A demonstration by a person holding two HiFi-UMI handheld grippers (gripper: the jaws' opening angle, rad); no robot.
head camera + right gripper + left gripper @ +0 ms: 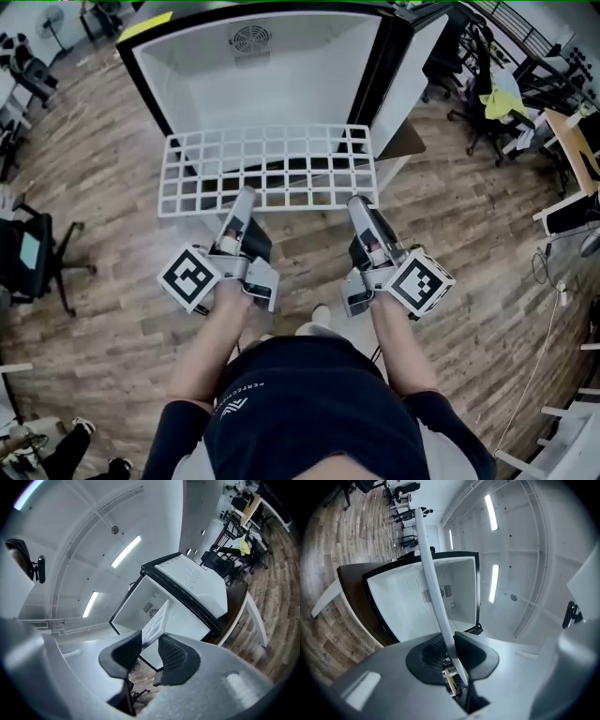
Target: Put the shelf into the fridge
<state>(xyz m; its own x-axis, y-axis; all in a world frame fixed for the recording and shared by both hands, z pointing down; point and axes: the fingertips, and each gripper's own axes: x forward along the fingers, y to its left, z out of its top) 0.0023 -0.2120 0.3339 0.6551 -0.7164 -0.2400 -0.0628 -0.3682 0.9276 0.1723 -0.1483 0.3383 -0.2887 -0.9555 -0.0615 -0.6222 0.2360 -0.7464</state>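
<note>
1. Fridge [211,89]: the landmark. Its door is swung open and its white cavity faces the person. A round fan grille [249,37] sits high on the back wall.
2. Contents of the fridge: no food, bottle or other rack shows in the visible part of the cavity. The lower part is hidden behind the shelf.
3. Wire shelf [267,169]: a white grid of square cells, held roughly level just in front of the fridge's opening. Whether its far edge has crossed the mouth cannot be told.
4. Left tongs [242,197]: closed on the shelf's near rim, the edge farthest from the fridge, at the end away from the open door. The left gripper view shows the rim as a white bar pinched between the two pads.
5. Right tongs [358,202]: closed on the same near rim, at the end nearer the fridge door, with the grid rising from between the pads.
6. Handling (judgement): the shelf is probably light and stiff. Its coated wire looks smooth and could pivot or slip in a single grip. Two holds spaced along the thicker rim, rather than on thin cross wires, should resist tilting.
7. Insertion (judgement): the shelf should go in level and square to the fridge's side walls. The supports there cannot be made out.
</note>
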